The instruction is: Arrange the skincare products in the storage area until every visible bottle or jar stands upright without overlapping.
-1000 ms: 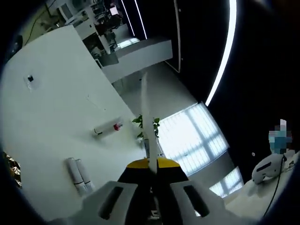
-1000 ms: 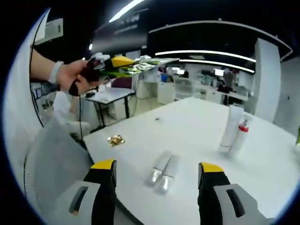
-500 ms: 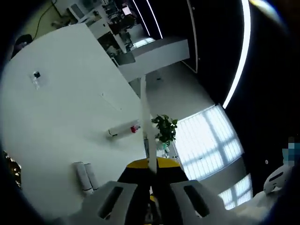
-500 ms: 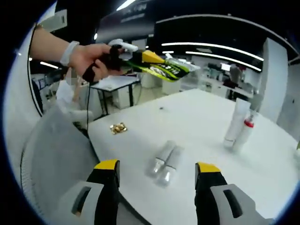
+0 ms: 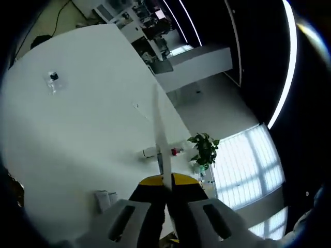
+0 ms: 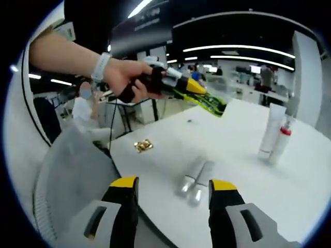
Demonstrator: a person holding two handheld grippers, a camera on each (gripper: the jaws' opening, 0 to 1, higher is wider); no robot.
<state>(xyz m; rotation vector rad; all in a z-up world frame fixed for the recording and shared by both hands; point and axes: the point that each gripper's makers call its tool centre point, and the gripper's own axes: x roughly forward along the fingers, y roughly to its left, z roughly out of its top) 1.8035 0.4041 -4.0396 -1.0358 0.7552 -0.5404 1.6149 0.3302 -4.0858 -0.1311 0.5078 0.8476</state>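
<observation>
Two small pale tubes [image 6: 195, 181] lie side by side on the white table [image 6: 243, 170], just beyond my open, empty right gripper [image 6: 173, 185]. A tall white tube [image 6: 272, 130] and a red-capped bottle [image 6: 283, 142] stand upright together at the far right. A hand [image 6: 129, 77] holds my left gripper [image 6: 207, 98] above the table. It is shut on a thin flat packet [image 5: 159, 129], which shows green-patterned in the right gripper view and as an edge-on white strip in the left gripper view. From above, the left gripper view shows the tube pair [image 5: 106, 199] and the red-capped bottle [image 5: 175, 151].
A crumpled gold foil piece [image 6: 143, 145] lies near the table's left edge. A small dark object [image 5: 53, 77] sits far out on the table. A potted plant [image 5: 205, 150] stands past the table's far side. A seated person [image 6: 85, 108] and desks are behind.
The hand has carried my left gripper rightward and lower, over the table. The left gripper view now takes in more tabletop. Neither gripper changed state.
</observation>
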